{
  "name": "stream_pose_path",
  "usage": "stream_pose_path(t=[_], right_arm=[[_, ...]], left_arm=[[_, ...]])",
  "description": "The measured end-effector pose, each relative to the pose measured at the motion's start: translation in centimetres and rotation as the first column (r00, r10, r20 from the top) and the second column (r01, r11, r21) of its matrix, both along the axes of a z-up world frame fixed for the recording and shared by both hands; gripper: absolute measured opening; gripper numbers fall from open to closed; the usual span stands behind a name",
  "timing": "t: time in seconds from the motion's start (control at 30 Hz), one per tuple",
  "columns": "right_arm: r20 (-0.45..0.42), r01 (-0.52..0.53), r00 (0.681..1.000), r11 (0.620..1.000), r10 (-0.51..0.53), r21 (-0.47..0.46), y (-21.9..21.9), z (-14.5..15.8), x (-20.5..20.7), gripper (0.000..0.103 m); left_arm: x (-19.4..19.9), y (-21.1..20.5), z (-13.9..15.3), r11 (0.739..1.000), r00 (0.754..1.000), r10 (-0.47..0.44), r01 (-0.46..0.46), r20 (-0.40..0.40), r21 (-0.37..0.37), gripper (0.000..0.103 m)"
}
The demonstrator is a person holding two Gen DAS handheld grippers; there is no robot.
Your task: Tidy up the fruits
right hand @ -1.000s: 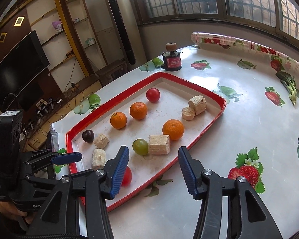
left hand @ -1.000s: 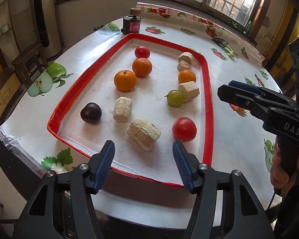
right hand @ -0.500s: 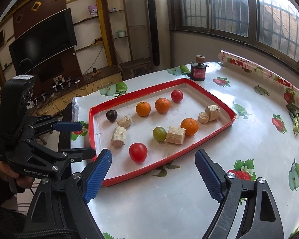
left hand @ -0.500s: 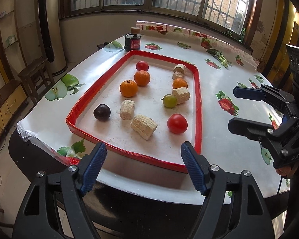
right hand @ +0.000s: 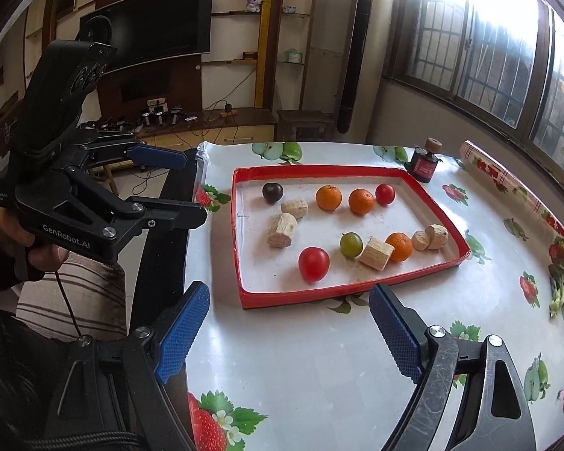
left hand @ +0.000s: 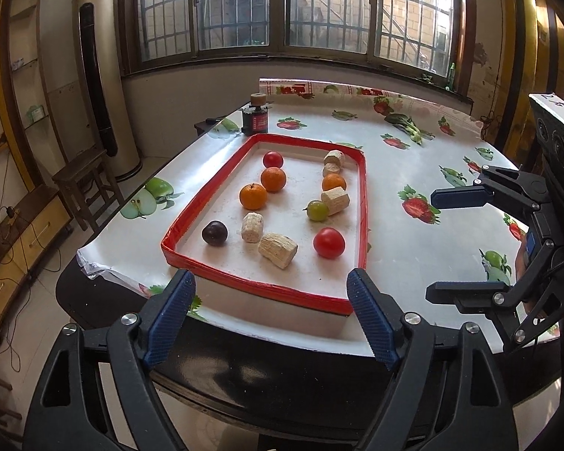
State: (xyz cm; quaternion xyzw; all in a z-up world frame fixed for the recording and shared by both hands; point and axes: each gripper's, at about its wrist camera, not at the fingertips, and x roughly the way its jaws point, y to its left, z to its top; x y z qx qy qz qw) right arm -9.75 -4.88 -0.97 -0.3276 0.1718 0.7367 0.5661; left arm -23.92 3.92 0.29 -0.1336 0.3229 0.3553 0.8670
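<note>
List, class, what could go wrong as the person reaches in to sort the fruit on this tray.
1. The green fruit touches a pale chunk; grabbing one may knock the other.
2. The red tomato is round and could roll away.
3. The tray sits at the table edge and could be shoved off.

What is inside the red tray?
Inside the red tray: three oranges, two red tomatoes, one green fruit, one dark plum, and five pale cut chunks. Nothing hides them.
</note>
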Motion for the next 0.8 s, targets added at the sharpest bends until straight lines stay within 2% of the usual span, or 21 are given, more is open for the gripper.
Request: stream_pose_path(t=[0.8], right_arm=[[-0.011,0.020,1.000,0.998,-0.019,0.065,-1.9,1.6,0.5,0.090]], left_arm=[[-1.1,-2.6,2.2,0.995,0.999,-0.019,0.016,0.026,0.098,0.083]])
